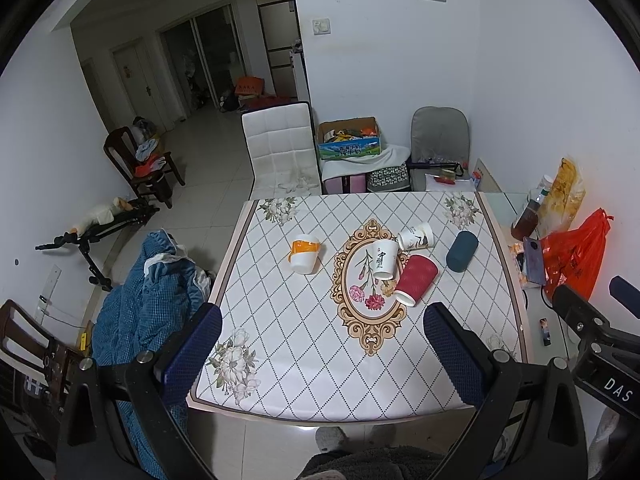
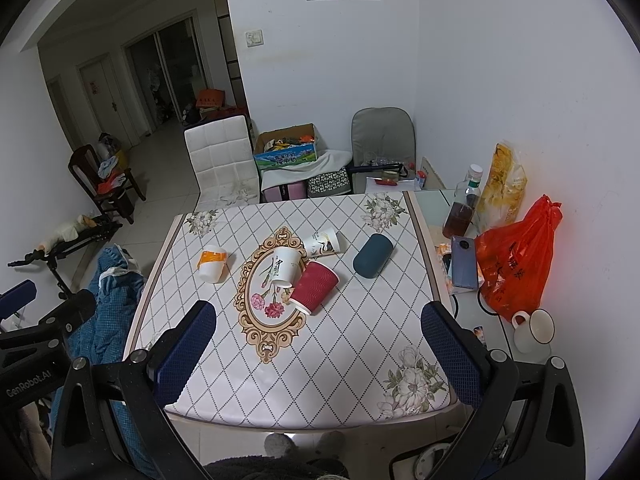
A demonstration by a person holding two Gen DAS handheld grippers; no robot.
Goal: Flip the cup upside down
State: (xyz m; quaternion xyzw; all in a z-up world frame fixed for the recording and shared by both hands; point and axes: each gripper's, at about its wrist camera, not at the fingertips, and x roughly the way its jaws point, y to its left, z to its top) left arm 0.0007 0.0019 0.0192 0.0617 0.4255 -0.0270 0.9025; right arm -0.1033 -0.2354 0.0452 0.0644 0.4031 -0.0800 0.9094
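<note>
1. We hold the left gripper [image 1: 322, 344] near the table's [image 1: 280, 360] near edge, jaws spread wide, gripping nothing.
2. Our right gripper [image 2: 318, 340] likewise gapes wide and carries nothing.
3. The red cup [image 1: 416, 279] lies on its side mid-table, touching a white printed cup [image 1: 384, 259]; an orange-banded cup [image 1: 305, 253] sits apart, left.

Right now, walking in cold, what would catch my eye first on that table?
A cluster of tipped-over cups at the middle of the diamond-patterned tablecloth: a red ribbed paper cup against a white printed paper cup. An orange-banded white cup lies alone to the left. A bright orange plastic bag glows at the right edge.
</note>
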